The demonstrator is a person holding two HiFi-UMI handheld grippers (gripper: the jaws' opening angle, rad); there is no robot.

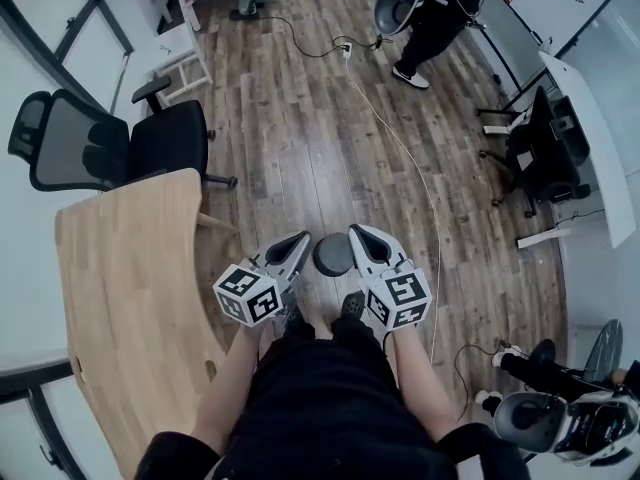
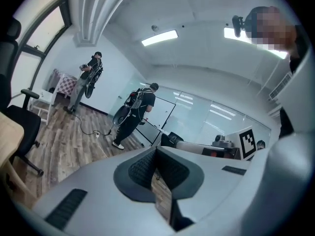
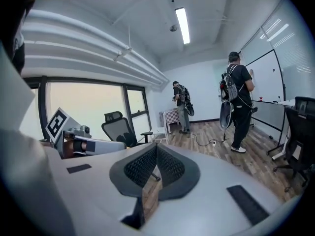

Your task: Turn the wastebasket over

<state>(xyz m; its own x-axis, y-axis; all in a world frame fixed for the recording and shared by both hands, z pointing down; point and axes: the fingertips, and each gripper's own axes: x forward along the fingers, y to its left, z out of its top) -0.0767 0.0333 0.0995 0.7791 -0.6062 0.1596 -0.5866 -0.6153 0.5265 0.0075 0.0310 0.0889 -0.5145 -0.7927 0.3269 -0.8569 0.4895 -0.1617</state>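
Down between left gripper (image 1: 302, 239) and right gripper (image 1: 356, 234), fingers together and empty, dark round wastebasket (image 1: 333, 255).

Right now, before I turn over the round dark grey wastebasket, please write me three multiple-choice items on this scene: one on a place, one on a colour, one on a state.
1. Where is the round dark grey wastebasket?
A. on a shelf
B. low on the wooden floor, between the left gripper and the right gripper
C. lifted in the air by one gripper

2. What colour is the curved table top?
A. light wood
B. white
C. black

3. How do the jaws of both grippers stand?
A. wide open
B. shut on the wastebasket
C. shut, holding nothing

Answers:
1 B: the head view shows it on the floor between the two gripper tips.
2 A: its pale wood grain shows.
3 C: each gripper view shows the pads together with nothing between them.
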